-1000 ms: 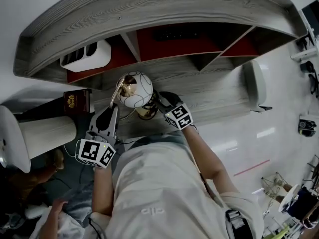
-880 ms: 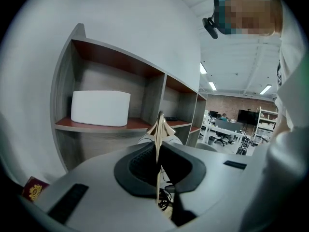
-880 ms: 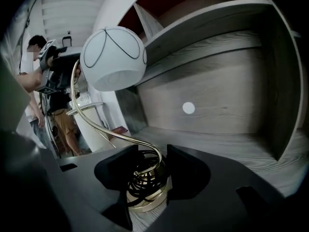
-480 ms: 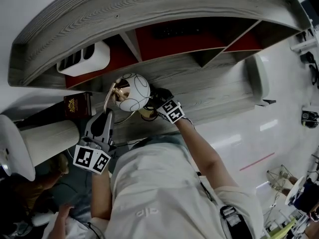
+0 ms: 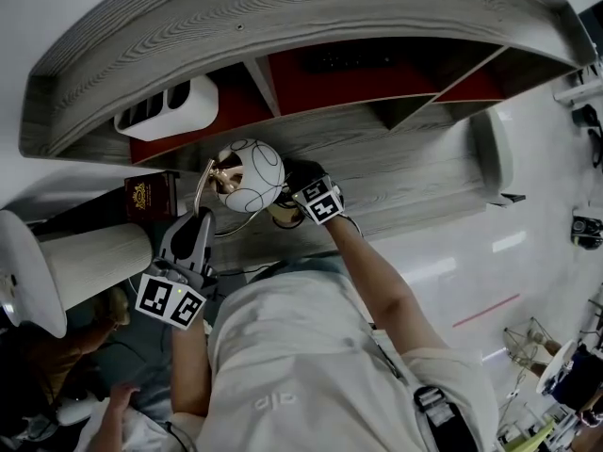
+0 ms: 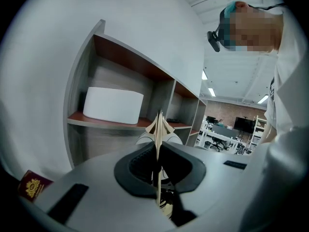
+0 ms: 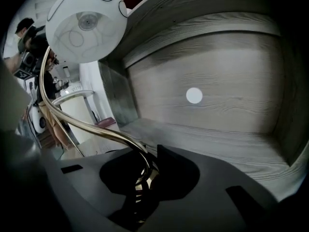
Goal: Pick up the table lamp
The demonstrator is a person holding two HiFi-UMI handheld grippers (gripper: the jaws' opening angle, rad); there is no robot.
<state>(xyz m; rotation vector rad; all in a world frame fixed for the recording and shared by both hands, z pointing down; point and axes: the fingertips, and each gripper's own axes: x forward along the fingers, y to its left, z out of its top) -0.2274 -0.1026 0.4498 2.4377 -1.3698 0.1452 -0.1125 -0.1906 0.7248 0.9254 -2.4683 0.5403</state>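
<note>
1. The lamp (image 5: 250, 172) stands at the front of the grey wood surface (image 5: 405, 172), just below the shelf (image 5: 283, 8). Its white globe (image 7: 87, 23) sits on top of a curved gold stem (image 7: 87, 122). No view shows whether the base is resting on the surface or is clear of it.
2. The left hand-held gripper (image 6: 158, 166) is closed narrow on the thin edge of the stem, part-way up.
3. The right hand-held gripper (image 7: 142, 178) is closed on the gold base where the stem begins.
4. Risk, slip: the left jaws hold only a thin, smooth strip. If the two hand-held grippers rise unevenly, the stem could probably slide or twist out.
5. Risk, bending: the globe makes the lamp top-heavy. A pull from one side alone could flex the stem or tip the lamp.
6. Risk, collision: the globe lies close under the shelf front. A steep lift could knock it against the wood.
7. Shelf compartments: the left one holds a white box (image 5: 165, 111). The middle one holds a dark flat object (image 5: 349, 61), too dim to identify. Nothing can be made out in the right one.
</note>
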